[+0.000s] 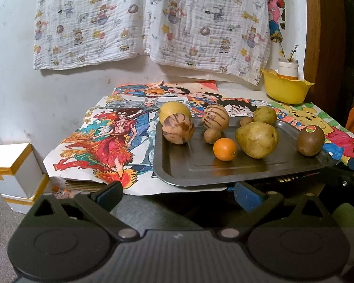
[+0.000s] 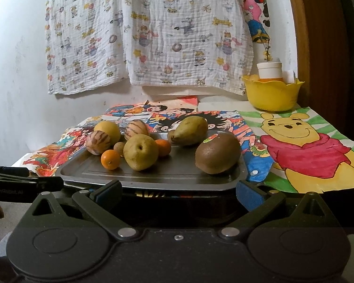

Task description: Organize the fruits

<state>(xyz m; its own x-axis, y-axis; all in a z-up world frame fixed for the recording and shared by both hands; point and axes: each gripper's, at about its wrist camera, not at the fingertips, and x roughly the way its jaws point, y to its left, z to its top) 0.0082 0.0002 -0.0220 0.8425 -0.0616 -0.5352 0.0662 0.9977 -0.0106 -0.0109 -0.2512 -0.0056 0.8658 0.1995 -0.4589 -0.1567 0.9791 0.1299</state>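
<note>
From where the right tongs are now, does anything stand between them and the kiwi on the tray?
Nothing visible does. The right tongs are open at the near rim of the tray. The kiwi lies just past that rim, and the pear lies to its left, apart.

On the tray (image 2: 153, 176) the kiwi (image 2: 217, 153) lies right and nearest, a pear (image 2: 141, 152) at centre, the small orange (image 2: 110, 159) to its left — the bowl (image 2: 271, 94) stands behind, at far right
</note>
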